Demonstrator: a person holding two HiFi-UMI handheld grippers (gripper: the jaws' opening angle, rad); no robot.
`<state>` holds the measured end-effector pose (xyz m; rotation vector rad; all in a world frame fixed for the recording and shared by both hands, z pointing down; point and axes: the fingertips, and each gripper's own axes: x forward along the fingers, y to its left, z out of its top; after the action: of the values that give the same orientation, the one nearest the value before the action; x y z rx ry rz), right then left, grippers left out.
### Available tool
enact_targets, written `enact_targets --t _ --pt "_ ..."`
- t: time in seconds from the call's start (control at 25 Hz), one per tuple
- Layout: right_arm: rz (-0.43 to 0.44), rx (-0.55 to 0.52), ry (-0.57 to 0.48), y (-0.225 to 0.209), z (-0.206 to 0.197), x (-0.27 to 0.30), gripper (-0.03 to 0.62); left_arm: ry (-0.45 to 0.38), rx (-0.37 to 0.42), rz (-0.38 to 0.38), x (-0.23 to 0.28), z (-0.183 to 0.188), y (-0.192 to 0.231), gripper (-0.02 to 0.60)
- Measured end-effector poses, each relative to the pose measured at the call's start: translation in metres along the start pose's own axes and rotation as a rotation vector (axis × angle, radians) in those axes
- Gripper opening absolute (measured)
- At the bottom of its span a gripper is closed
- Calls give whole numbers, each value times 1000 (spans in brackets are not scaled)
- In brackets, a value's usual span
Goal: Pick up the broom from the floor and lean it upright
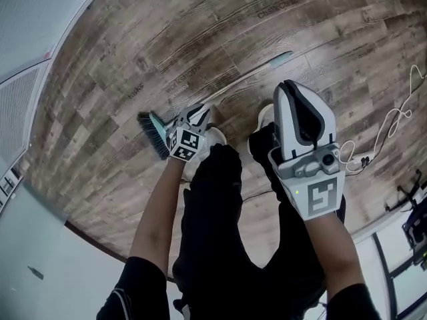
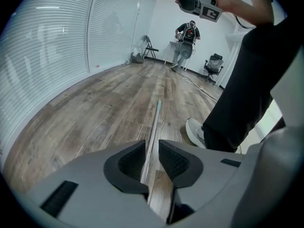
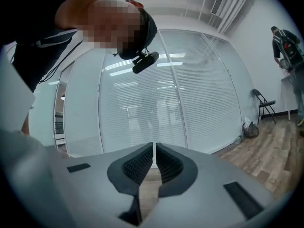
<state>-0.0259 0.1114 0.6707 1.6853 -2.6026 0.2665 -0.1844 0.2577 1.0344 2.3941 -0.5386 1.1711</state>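
The broom lies flat on the wood floor, with its teal-backed dark brush head [image 1: 155,133] at the left. Its thin metal handle [image 1: 247,79] runs up-right to a teal tip [image 1: 283,59]. My left gripper [image 1: 192,117] is low over the handle, close to the brush head. In the left gripper view the handle [image 2: 156,120] runs between that gripper's [image 2: 152,148] parted jaws, with a gap beside it. My right gripper [image 1: 290,89] is held higher, apart from the broom. Its jaws [image 3: 154,148] are shut with nothing between them.
The person's white shoes [image 1: 215,137] stand right beside the handle. A white cable [image 1: 393,122] trails over the floor at the right. Glass walls with blinds [image 2: 57,37] line the left side. Another person [image 2: 187,37] stands at the far end, with a folding chair [image 2: 149,46] and an office chair [image 2: 213,65].
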Motion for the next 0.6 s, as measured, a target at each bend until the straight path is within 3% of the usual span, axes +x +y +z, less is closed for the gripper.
enact_targets --t 0.28,0.48,0.6 --pt "22 -3 18 -3 -29 14 21 87 165 -57 49 -32 -13 120" --pt "97 -175 23 -11 -33 25 21 149 130 -33 83 -52 -5 131" --pt "123 -183 25 -12 -38 28 21 202 75 -9 98 -69 4 147"
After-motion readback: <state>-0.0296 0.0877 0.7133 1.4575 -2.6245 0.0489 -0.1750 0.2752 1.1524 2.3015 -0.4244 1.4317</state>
